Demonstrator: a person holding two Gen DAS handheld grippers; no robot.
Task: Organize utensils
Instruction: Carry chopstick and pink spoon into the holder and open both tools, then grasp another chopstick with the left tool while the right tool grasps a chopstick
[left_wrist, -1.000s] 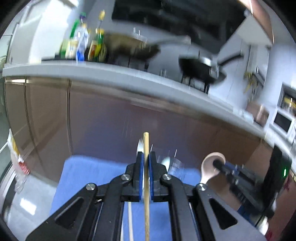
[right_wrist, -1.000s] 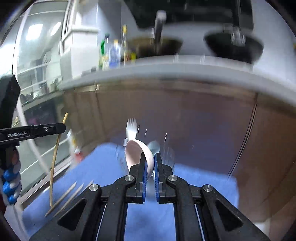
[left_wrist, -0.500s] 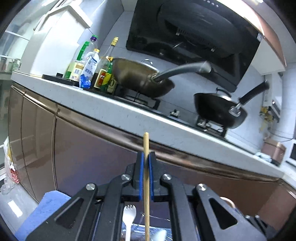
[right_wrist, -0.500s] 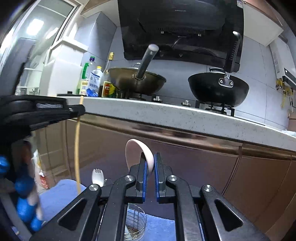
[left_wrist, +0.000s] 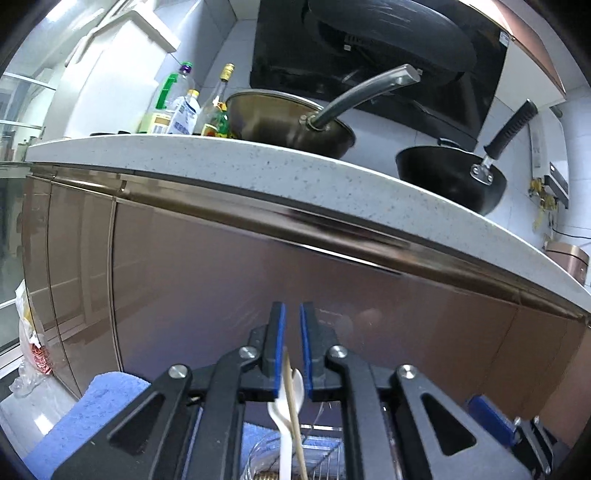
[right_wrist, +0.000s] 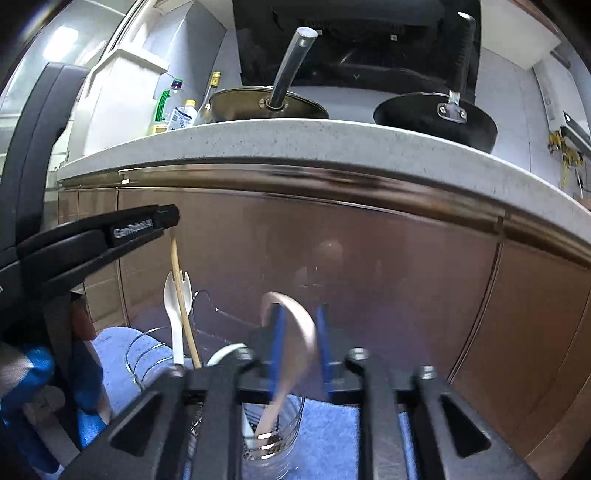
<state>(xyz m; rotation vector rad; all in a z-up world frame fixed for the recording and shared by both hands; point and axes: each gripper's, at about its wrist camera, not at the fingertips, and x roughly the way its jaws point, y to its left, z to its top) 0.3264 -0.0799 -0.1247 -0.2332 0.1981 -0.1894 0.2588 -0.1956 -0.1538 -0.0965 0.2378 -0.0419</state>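
Note:
My left gripper (left_wrist: 292, 314) is open; a wooden chopstick (left_wrist: 293, 402) has slid down between its jaws and stands in the wire holder (left_wrist: 317, 448) beside a white plastic fork (left_wrist: 286, 413). In the right wrist view the left gripper (right_wrist: 168, 221) sits above that chopstick (right_wrist: 183, 306) and fork (right_wrist: 177, 306). My right gripper (right_wrist: 298, 314) is open; a blurred pale wooden spoon (right_wrist: 295, 332) is between its jaws, its handle down in a wire cup (right_wrist: 271, 439).
A blue towel (left_wrist: 85, 413) covers the surface under the holders. Brown cabinet fronts (left_wrist: 258, 280) stand close behind, under a speckled white counter (left_wrist: 258, 166) with two pans (left_wrist: 291, 122) and several bottles (left_wrist: 184, 107).
Both grippers have opened. The chopstick dropped from the left jaws into the holder beside the fork. The spoon slipped down from the right jaws into the cup.

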